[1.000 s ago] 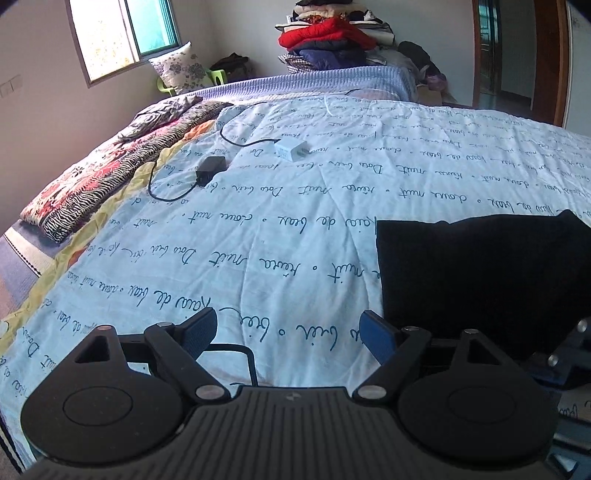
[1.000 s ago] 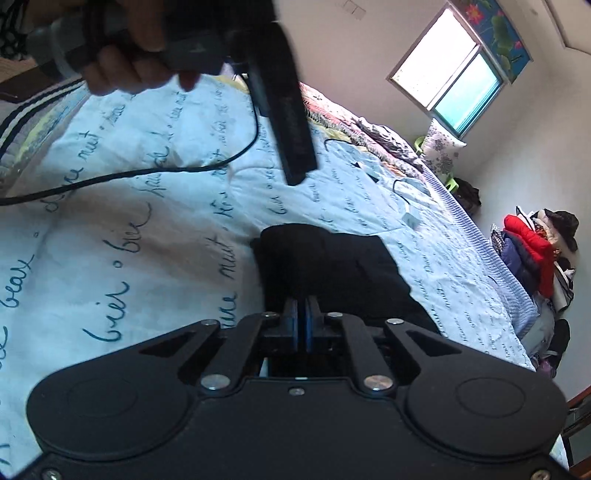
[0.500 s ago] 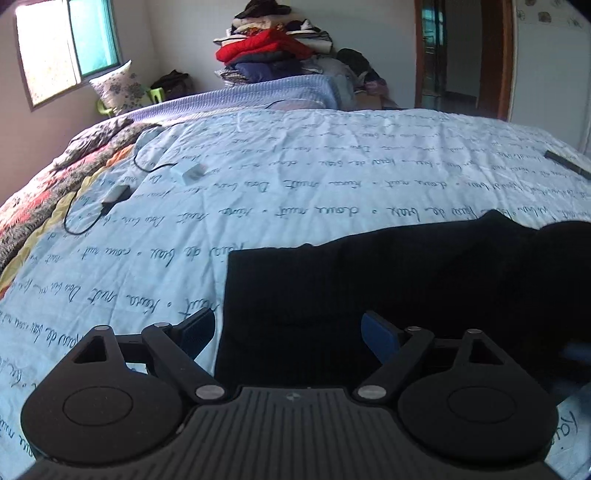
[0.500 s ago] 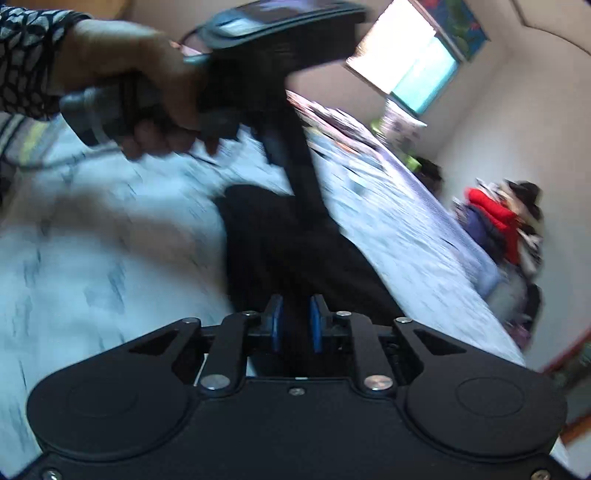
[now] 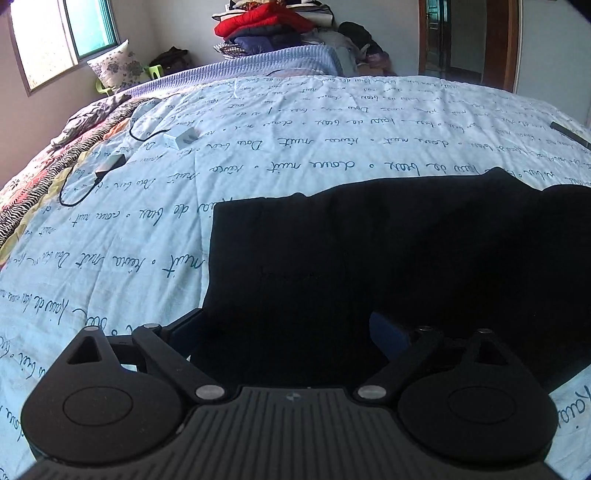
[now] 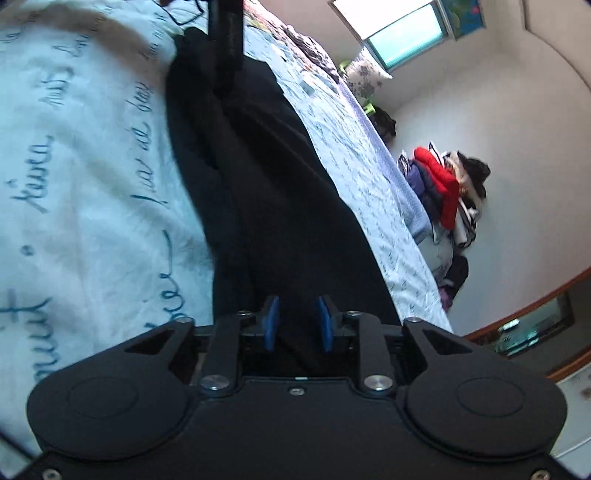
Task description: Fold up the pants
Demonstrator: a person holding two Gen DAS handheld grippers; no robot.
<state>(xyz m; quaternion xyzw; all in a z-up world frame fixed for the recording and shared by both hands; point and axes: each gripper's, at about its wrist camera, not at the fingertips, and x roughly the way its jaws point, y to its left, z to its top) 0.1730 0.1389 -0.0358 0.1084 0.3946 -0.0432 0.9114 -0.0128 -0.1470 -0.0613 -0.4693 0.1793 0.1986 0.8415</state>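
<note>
Black pants lie folded flat on a light blue bedspread with dark script. My left gripper is open, its blue fingers spread wide just over the pants' near left edge, with nothing between them. In the right wrist view the pants stretch away as a long dark strip. My right gripper is partly open over the pants' near end, its blue pads apart. The left gripper's body rises at the pants' far end.
A white charger, a black adapter and their cables lie far left on the bed. A patterned blanket runs along the left edge. A clothes pile stands behind the bed. A dark stick lies far right.
My left gripper swung right from bare bedspread to over the pants' left edge. My right gripper went from shut to partly open and dropped closer to the pants.
</note>
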